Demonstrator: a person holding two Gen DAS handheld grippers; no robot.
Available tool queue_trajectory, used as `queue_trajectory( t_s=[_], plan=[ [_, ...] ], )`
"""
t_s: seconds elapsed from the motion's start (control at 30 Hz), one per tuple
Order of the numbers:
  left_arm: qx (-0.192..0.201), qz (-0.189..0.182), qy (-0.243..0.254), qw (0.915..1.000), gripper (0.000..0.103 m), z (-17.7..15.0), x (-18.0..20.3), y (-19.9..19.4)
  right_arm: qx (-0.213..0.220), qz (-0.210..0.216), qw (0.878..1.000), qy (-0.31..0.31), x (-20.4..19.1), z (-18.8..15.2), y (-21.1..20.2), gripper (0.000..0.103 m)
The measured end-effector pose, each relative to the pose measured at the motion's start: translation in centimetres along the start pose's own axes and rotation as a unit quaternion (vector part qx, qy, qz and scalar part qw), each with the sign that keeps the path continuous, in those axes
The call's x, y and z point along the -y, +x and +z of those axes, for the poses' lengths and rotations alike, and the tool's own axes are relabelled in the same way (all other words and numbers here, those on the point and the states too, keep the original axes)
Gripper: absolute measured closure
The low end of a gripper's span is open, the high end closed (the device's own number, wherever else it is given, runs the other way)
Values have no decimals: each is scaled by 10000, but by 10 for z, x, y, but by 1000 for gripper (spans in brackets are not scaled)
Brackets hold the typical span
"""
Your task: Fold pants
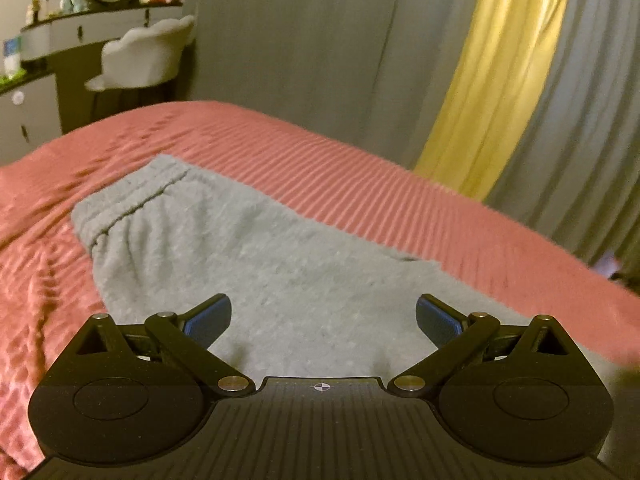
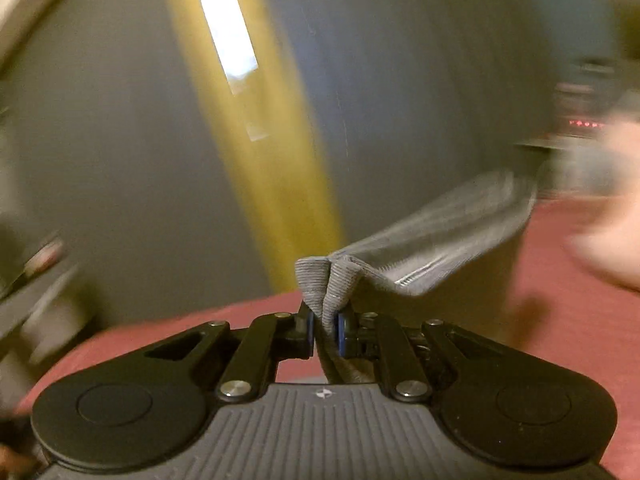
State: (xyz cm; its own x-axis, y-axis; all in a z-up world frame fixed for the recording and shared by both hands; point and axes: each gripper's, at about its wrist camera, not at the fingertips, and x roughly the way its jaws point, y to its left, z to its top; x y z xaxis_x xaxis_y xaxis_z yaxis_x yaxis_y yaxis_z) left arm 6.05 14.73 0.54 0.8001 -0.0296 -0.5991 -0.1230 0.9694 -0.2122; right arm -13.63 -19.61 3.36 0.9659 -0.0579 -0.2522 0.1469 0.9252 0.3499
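Observation:
Grey fleece pants (image 1: 248, 248) lie on a pink ribbed bedspread (image 1: 360, 184), waistband at the far left. My left gripper (image 1: 323, 318) is open and empty just above the near part of the pants, its blue pads wide apart. In the right wrist view my right gripper (image 2: 325, 330) is shut on a ribbed grey cuff end of the pants (image 2: 326, 284) and holds it lifted above the bedspread (image 2: 560, 280). The lifted fabric trails off to the right. That view is motion-blurred.
Grey curtains with a yellow strip (image 1: 508, 80) hang behind the bed. A white chair (image 1: 144, 56) and a vanity desk (image 1: 60, 32) stand at the far left. A blurred pale shape (image 2: 608, 248), perhaps a hand, is at the right edge.

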Motion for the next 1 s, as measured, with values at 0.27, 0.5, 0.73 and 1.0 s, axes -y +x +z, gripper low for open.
queue_trajectory(
  t_s=[0.27,0.5,0.73,1.0],
  plan=[
    [-423,-240,-106,9988,1,-5,-4,15,-2274,79,9735,-209,-55,-128,83,90],
    [-767,-605,190,9950,1,-11,8,28,-2022,366,9786,49,-53,-113,60,89],
    [-900,-863,354,9916,1,-15,16,28,-2299,570,9715,130,-52,-98,63,71],
    [-1128,-959,978,9841,1,-25,40,29,-1294,-388,9881,730,-8,-67,24,9]
  ],
)
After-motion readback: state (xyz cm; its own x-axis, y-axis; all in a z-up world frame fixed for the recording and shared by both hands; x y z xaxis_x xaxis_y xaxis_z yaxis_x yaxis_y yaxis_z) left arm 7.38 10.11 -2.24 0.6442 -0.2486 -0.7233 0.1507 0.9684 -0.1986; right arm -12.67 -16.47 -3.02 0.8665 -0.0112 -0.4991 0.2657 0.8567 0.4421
